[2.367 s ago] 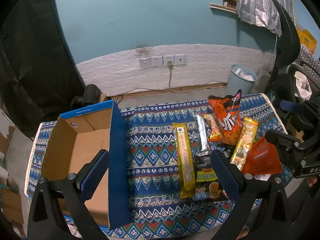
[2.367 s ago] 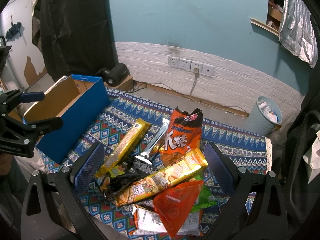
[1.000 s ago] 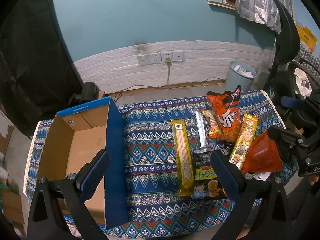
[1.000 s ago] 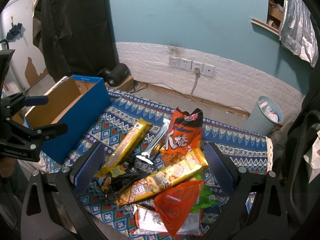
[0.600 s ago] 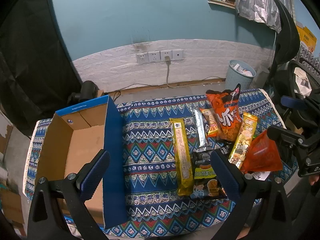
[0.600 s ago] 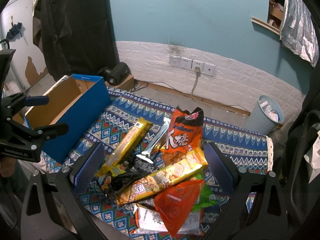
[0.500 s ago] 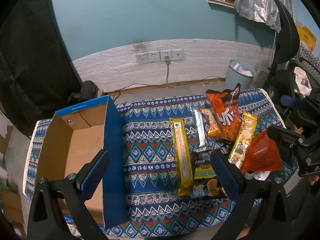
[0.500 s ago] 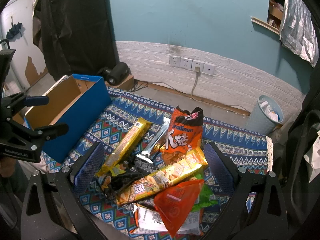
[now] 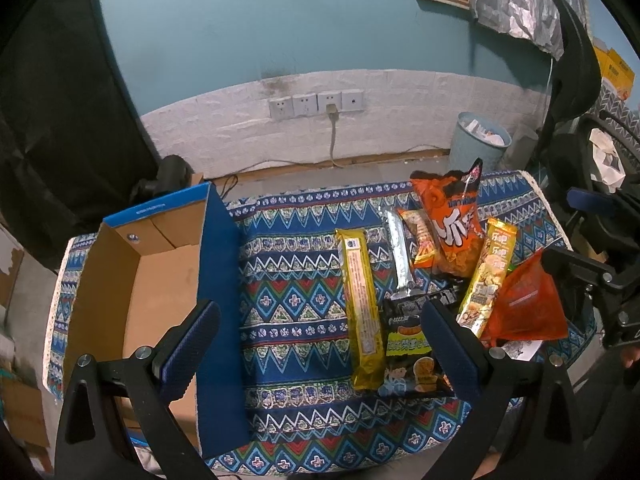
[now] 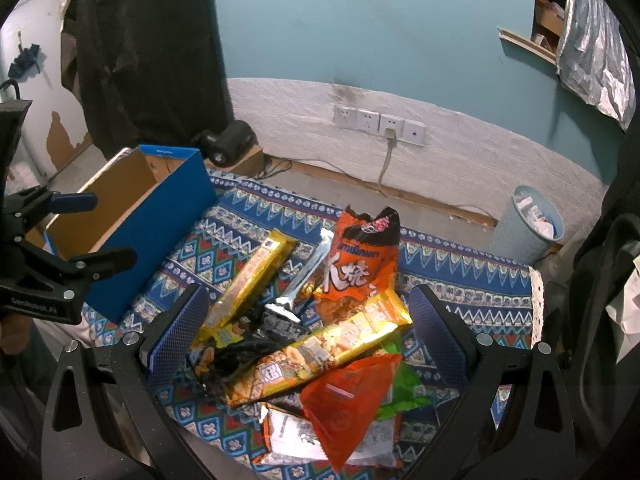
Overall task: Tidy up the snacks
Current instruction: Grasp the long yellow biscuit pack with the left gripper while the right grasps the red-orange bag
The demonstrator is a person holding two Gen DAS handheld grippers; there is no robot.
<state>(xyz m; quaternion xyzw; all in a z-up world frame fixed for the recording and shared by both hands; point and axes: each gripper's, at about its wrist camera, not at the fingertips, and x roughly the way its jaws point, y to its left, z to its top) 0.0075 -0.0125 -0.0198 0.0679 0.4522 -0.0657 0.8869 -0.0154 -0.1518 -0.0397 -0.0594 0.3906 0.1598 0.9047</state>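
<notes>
A patterned cloth is spread over the table, and at its left end an open blue box with a bare cardboard inside is set. The left gripper is held above the cloth with its fingers spread wide and nothing between them, one blue pad over the box's right wall and the other over the snack pile. To the right of the box, past a bare stretch of cloth, the snacks are laid close together: a long yellow pack comes first, then a silver bar, whose near end rests on a black packet. Further right an orange bag is propped at the far side, with a small orange wrapper tucked against it. A gold bar is laid beside the bag, and a red pouch overlaps its near end. In the right wrist view, the right gripper is seen spread wide over this pile, gripping nothing. A green wrapper and a white-labelled packet are seen under the pouch. A bin stands on the floor beyond the table's right end.
</notes>
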